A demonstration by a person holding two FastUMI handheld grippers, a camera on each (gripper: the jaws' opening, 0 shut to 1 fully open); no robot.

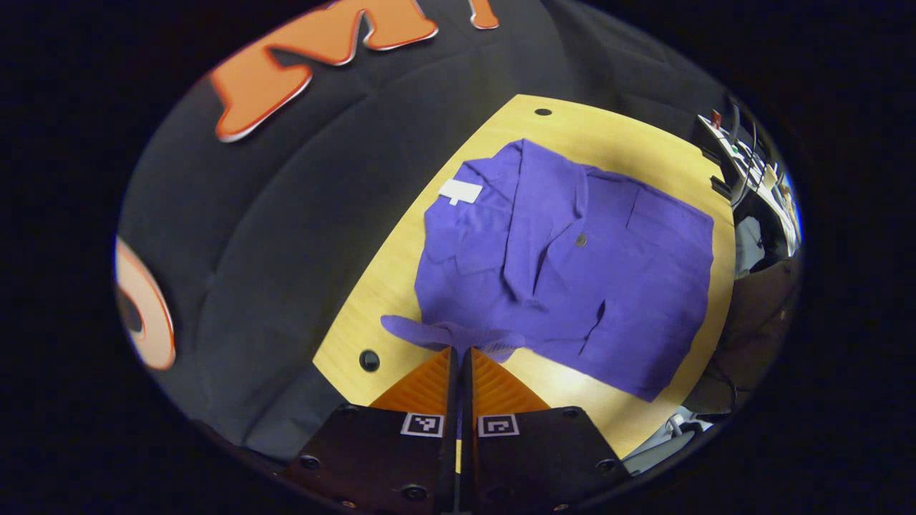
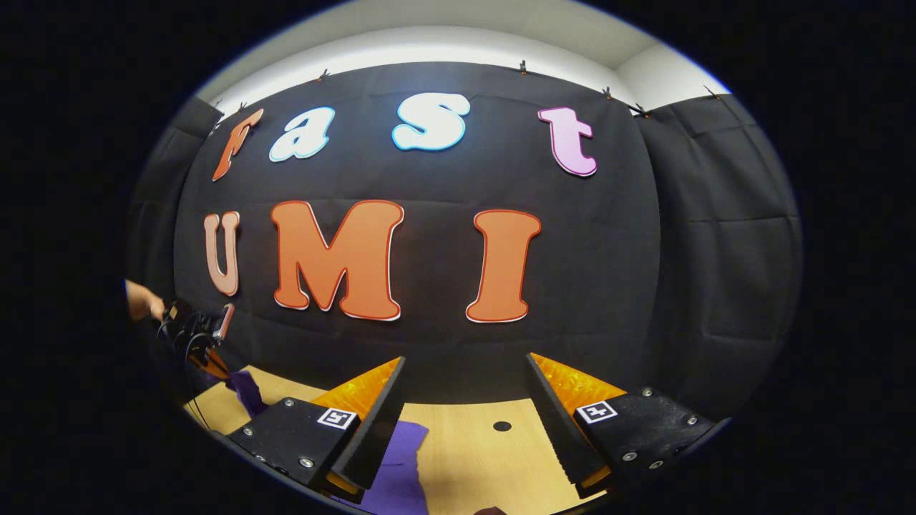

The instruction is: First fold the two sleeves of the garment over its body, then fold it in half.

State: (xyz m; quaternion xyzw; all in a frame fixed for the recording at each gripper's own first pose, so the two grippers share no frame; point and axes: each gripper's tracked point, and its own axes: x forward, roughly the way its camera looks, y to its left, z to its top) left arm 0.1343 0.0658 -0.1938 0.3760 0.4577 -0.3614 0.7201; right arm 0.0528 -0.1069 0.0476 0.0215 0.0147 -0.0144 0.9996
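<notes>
A purple shirt (image 1: 572, 265) lies flat on the wooden table (image 1: 622, 136), with a white tag (image 1: 460, 191) near its collar. One sleeve (image 1: 436, 333) sticks out past the body's near edge. My left gripper (image 1: 459, 350) is shut on the end of that sleeve. In the right gripper view my right gripper (image 2: 465, 361) stands open above the table (image 2: 465, 443), nothing between its fingers. A corner of the purple shirt (image 2: 401, 458) lies below its left finger. Far left there, a hand (image 2: 139, 300) holds the left gripper (image 2: 218, 357), from which purple cloth (image 2: 247, 390) hangs.
The table has small dark holes (image 1: 369, 360) near its edges and another hole (image 2: 502, 426) ahead of my right gripper. Cables and equipment (image 1: 751, 164) sit beyond the table's far right end. Black cloth walls surround the booth.
</notes>
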